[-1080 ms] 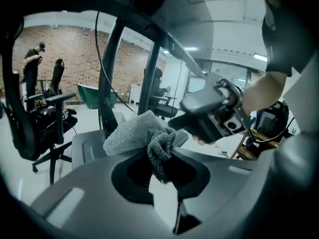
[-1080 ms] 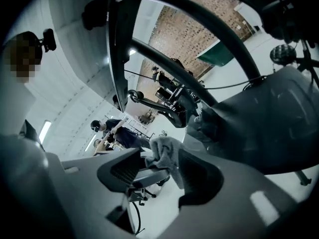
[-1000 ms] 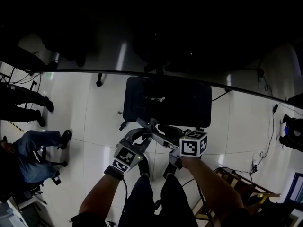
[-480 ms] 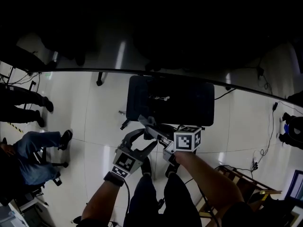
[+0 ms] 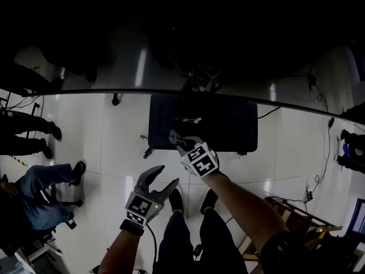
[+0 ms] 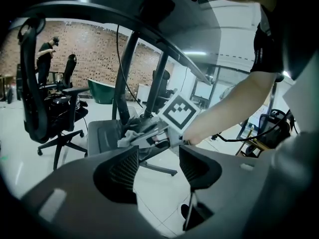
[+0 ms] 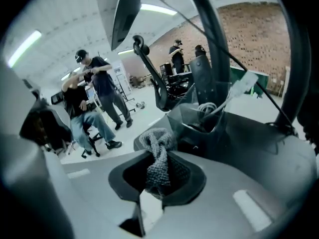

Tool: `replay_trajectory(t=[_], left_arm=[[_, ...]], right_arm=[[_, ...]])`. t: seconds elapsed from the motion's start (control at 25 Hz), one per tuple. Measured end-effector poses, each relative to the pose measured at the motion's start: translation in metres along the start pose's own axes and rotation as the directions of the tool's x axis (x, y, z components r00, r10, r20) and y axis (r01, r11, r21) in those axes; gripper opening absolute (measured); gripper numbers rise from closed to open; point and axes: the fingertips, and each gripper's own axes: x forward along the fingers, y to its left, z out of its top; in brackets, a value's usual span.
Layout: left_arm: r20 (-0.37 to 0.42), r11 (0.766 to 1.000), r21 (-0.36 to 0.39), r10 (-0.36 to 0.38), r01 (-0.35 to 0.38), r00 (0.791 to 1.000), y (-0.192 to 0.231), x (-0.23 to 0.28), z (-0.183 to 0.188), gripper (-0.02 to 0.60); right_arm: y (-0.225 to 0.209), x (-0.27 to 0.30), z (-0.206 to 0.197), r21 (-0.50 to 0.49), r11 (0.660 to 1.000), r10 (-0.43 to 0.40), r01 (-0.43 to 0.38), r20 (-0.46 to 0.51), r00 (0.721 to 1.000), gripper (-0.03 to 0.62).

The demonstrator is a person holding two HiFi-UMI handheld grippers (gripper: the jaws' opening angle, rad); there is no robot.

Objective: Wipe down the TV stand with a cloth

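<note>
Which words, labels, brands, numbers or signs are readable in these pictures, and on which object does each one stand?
None can be read.
The near marker cube and the far marker cube show only black-and-white squares, no letters or digits.

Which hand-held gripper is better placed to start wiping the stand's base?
Right. The right hand-held gripper is shut on the cloth at the front edge of the stand base. The left hand-held gripper hangs over the floor, jaws opening, nothing between them.
</note>
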Motion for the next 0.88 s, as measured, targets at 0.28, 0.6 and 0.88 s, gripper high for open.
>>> replay_trajectory(t=[0.28, 0.6, 0.88], left_arm=[[0.011, 1.000, -0.010, -0.024, 0.024, 1.000, -0.017, 0.009, 0.006, 0.276], [0.023, 1.000, -0.001, -0.021, 0.021, 1.000, -0.027, 0.023, 0.025, 0.275], [0.028, 1.000, -0.006, -0.030, 0.030, 0.999, -0.032, 0.036, 0.034, 0.276]], right_arm=[[-0.019, 0.021, -0.021, -0.188, 0.979, -0.097, 0.079, -0.091, 0.991, 0.041], [-0.063, -0.024, -0.049, -0.155, 0.980, -0.138, 0.124, -0.079, 0.987, 0.041], [-0.130, -0.090, -0.089, -0.044, 0.974, -0.225, 0.222, -0.093, 0.970, 0.041]])
